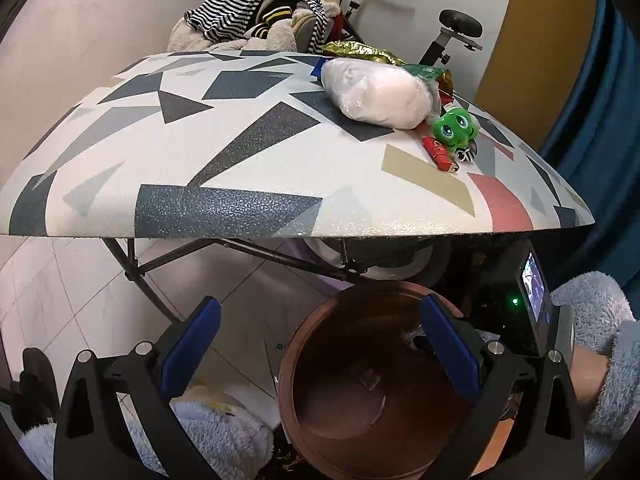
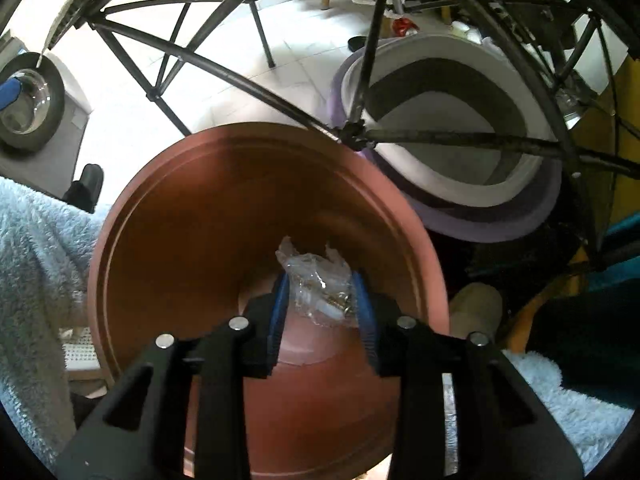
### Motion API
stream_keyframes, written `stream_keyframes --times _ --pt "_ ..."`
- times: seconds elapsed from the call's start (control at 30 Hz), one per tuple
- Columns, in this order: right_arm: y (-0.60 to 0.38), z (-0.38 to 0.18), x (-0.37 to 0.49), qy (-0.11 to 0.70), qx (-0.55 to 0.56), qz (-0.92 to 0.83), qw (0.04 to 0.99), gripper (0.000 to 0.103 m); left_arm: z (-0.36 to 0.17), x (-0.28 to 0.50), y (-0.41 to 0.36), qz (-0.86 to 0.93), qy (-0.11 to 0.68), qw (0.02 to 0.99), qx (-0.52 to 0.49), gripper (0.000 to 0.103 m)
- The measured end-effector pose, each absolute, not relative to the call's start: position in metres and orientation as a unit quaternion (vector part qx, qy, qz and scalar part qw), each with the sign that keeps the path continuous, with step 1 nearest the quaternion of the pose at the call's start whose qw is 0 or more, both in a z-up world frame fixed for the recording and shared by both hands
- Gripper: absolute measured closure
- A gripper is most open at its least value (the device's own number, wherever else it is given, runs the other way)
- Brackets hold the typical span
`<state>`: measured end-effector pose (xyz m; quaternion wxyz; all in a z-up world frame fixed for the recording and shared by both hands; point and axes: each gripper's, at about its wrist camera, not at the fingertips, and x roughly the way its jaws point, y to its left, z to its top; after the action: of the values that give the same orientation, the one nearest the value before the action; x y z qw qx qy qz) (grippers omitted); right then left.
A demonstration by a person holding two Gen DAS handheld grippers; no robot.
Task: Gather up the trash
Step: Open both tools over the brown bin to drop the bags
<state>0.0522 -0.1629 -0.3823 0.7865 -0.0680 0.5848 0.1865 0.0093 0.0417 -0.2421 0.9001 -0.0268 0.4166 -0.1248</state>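
Crumpled clear wrapper (image 2: 320,288) sat between the right gripper's (image 2: 322,312) jaws, over the brown bin (image 2: 160,208); whether the pads pressed it, can't tell; left gripper (image 1: 320,344) jaws wide apart, empty; white bag (image 1: 376,96), gold wrapper (image 1: 360,50) on table (image 1: 200,140).

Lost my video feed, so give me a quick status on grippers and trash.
Left gripper open, empty. Right gripper over brown bin, crumpled clear wrapper between its jaws. Nothing blocking the bin.
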Motion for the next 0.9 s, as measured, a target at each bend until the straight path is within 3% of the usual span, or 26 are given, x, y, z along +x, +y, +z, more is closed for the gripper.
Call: stream_keyframes --times 0.07,0.13,0.3,0.43,0.9 --pt "-0.164 -0.38 0.052 0.581 -0.07 0.182 0.79 0.057 -0.242 0.009 0.043 -0.126 0.414 0.901 -0.03 0.006" --pt "-0.164 -0.379 0.052 0.575 -0.073 0.176 0.796 0.038 -0.241 0.009 0.044 -0.128 0.412 0.901 -0.036 0.006" --pt "-0.168 -0.363 0.052 0.548 -0.067 0.165 0.817 0.012 -0.239 0.009 0.045 -0.128 0.408 0.903 -0.041 0.006" --pt "-0.172 -0.342 0.048 0.515 -0.063 0.166 0.839 0.006 -0.236 0.008 0.044 -0.131 0.402 0.905 -0.043 0.006" --pt "-0.181 -0.26 0.025 0.389 -0.072 0.199 0.897 0.006 -0.212 0.003 0.034 -0.153 0.355 0.922 -0.023 0.006"
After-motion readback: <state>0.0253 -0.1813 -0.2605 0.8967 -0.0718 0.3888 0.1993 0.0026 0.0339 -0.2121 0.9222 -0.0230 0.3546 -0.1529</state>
